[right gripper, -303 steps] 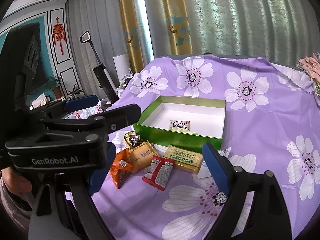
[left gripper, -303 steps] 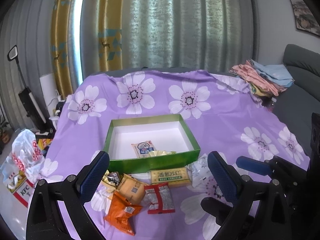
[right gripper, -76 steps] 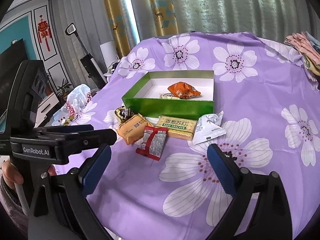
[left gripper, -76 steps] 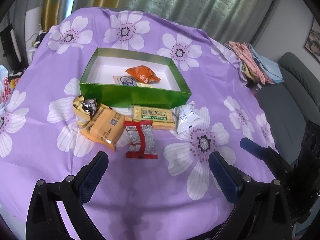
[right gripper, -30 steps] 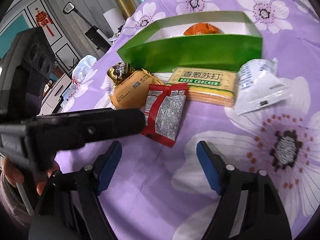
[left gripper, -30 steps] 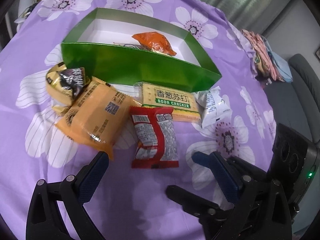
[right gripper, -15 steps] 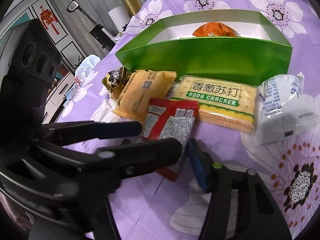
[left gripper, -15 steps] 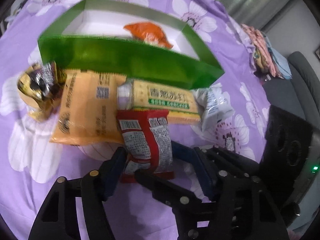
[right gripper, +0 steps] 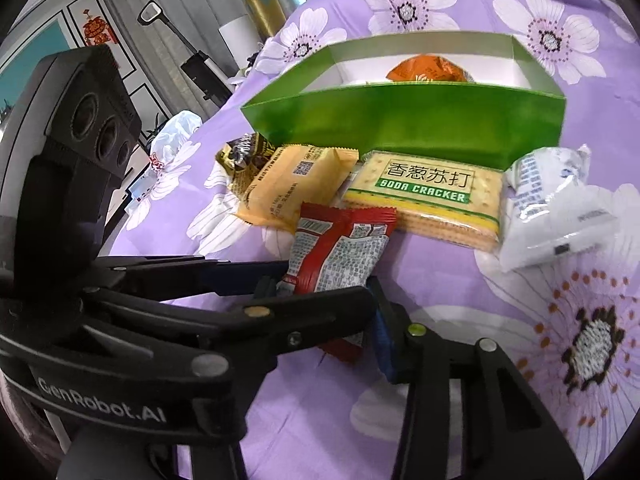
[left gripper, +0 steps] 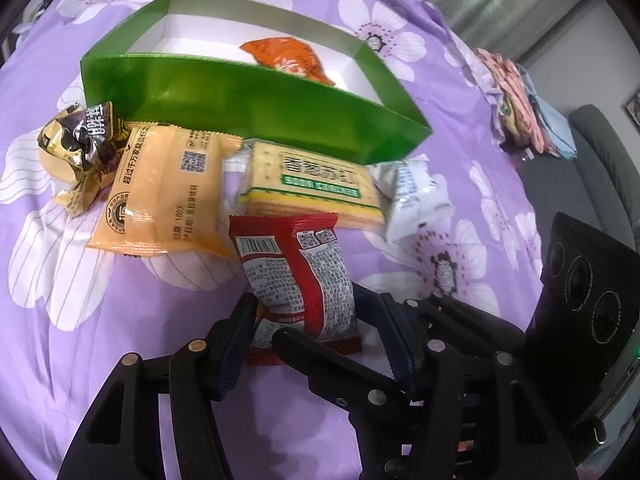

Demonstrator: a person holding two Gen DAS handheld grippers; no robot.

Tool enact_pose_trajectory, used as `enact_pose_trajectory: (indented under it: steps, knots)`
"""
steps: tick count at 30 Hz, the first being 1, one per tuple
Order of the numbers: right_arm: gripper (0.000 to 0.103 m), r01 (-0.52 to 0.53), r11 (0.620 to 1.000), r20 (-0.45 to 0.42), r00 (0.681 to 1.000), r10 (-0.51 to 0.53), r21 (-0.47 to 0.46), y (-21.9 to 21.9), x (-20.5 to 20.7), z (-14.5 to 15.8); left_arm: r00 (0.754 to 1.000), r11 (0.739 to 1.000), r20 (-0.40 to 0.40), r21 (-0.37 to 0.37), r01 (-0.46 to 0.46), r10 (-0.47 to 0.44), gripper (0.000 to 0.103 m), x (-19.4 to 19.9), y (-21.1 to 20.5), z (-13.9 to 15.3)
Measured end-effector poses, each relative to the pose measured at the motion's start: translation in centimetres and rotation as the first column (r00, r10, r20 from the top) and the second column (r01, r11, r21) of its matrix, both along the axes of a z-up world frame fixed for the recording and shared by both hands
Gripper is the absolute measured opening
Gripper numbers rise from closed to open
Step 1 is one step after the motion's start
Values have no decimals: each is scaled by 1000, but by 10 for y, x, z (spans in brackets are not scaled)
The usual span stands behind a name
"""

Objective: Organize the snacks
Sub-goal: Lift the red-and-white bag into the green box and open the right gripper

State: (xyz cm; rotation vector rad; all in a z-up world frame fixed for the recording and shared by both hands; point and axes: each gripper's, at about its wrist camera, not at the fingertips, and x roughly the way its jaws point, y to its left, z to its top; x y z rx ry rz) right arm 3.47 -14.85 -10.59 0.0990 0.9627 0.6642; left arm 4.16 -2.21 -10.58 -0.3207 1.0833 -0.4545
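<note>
A red snack packet [left gripper: 296, 264] [right gripper: 344, 244] lies on the purple flowered cloth in front of the green box [left gripper: 240, 92] [right gripper: 400, 120]. My left gripper [left gripper: 316, 308] is closing and pinches the packet's near end, which curls at the left pad. My right gripper [right gripper: 324, 292] comes in from the right; its jaws are also closing on the same end. Its left finger is mostly hidden behind the left gripper's fingers [right gripper: 256, 312]. An orange packet [left gripper: 284, 52] [right gripper: 428, 68] lies inside the box.
Along the box front lie a gold-black packet [left gripper: 76, 148], a yellow-orange packet [left gripper: 168, 196], a soda cracker pack [left gripper: 316, 184] and a white packet [left gripper: 412, 196]. Folded clothes [left gripper: 520, 96] sit at the far right by a grey sofa [left gripper: 600, 140]. A plastic bag [right gripper: 176, 128] is beyond the left edge.
Both grippers came down low over the red packet, and their wide jaws narrowed onto its near end. The orange packet, on the cloth in the oldest frames, now lies in the box.
</note>
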Motion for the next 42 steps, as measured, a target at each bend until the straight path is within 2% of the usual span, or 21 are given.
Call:
enact_pose_trajectory:
  steps: [13,25,32,35,42]
  knots:
    - [45,14,1000,141,990,-14,4,-7,-14,53,990,1000,141,-1,10,-10,61,-11,-2,52]
    - [45,7,1000,226,974,-11,19,5,31,77,976,1000,217,0,-8,8,61,33,8,81]
    - [45,8,1000,250,968,-15,28,12,75,85,975,1000,220,-19,-19,23,61,80,17,91]
    - [45,8,1000,245,969,-16,30,16,102,87,980,999,197,-40,-28,36,61,105,22,90]
    - [45,1,1000,172,985,-1,1,29,146,72,992,996,109,-71,-63,70,60,147,33,62]
